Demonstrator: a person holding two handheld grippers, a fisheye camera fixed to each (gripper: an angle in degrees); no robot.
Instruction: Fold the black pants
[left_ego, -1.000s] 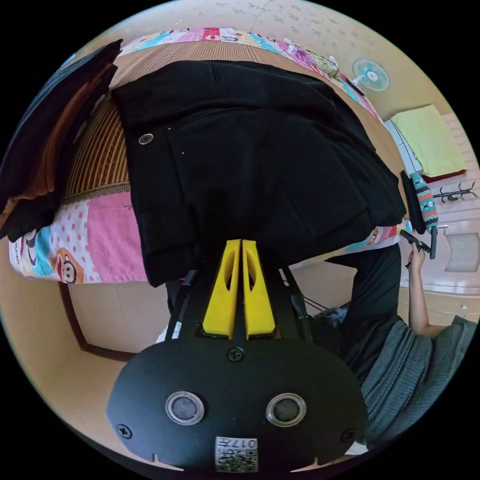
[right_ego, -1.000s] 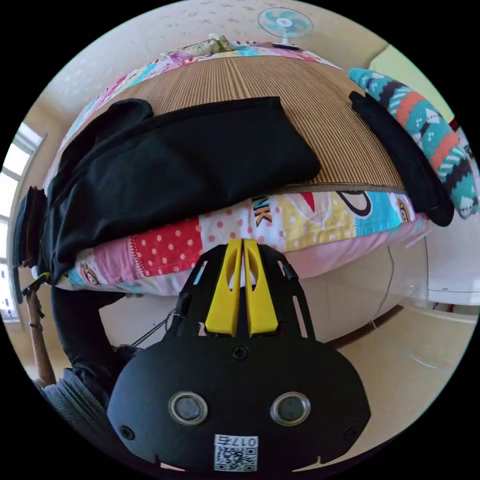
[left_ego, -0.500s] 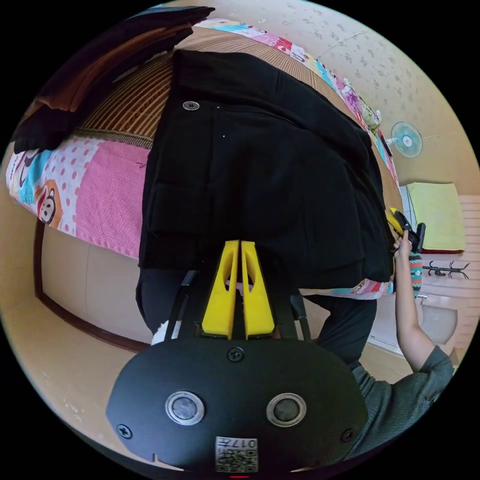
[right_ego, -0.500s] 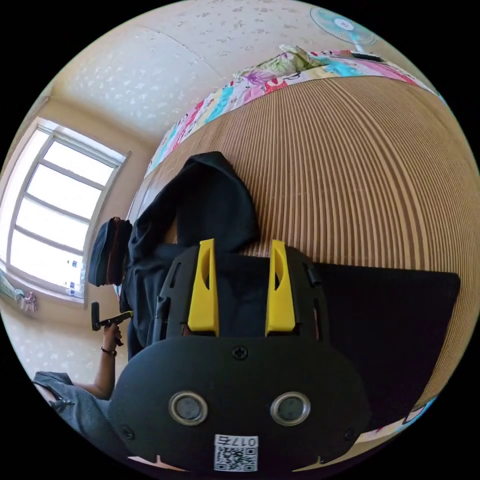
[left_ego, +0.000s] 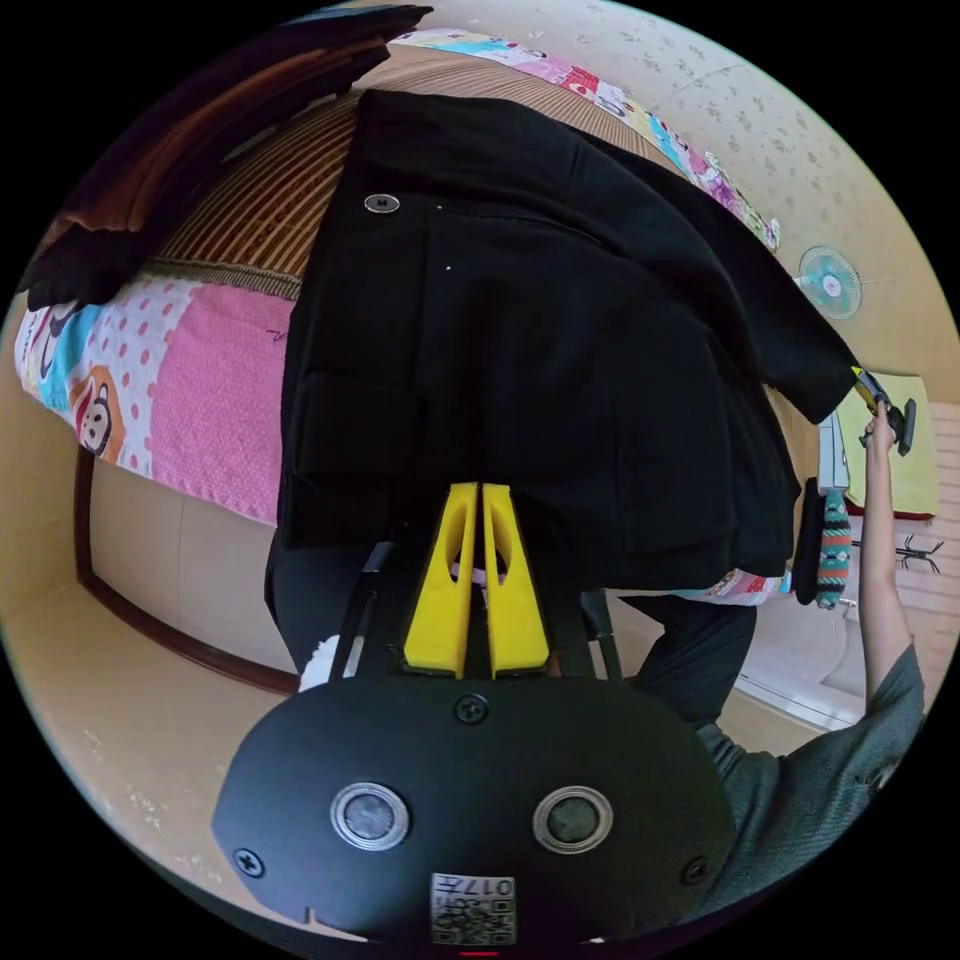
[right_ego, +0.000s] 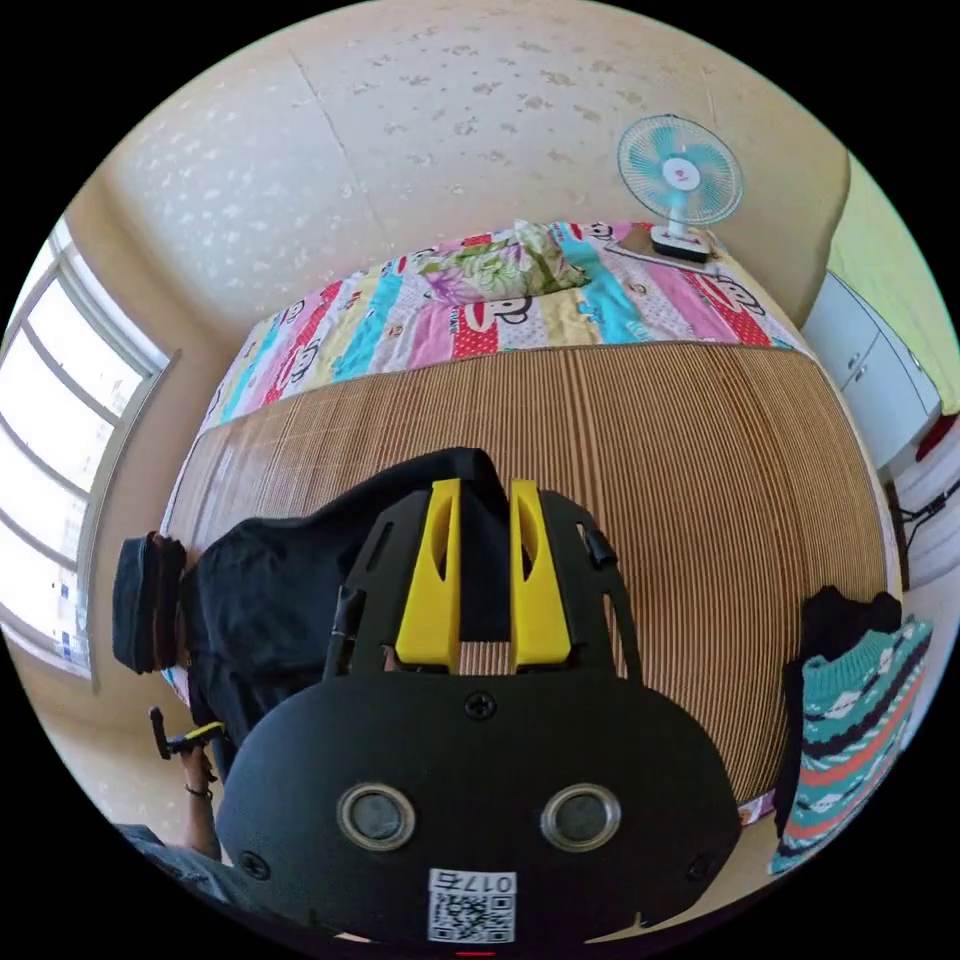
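The bed (right_ego: 560, 300) takes up most of the room, its cartoon-patterned sheet covered across the middle by a ribbed bamboo mat (right_ego: 660, 460). The black pants (left_ego: 520, 330) lie on that mat at the near edge, waistband end spilling over the side of the mattress, a metal button (left_ego: 381, 203) showing near the top.

The left gripper (left_ego: 478, 500) sits low at the bed's edge, just under the hanging hem of the pants, its yellow jaws pressed together with a scrap of pale material between them; I cannot tell what that is, and the jaws do not appear to hold the black cloth.

In the left gripper view the right gripper (left_ego: 872, 392) is raised at the far corner of the pants, lifting a leg end off the mat. In its own view the right gripper (right_ego: 478, 495) has its jaws narrowly apart with black fabric lying between them; whether they pinch it I cannot tell.

A patterned knit garment (right_ego: 850, 720) rests at the mat's corner, and a small fan (right_ego: 680, 180) stands behind the bed.
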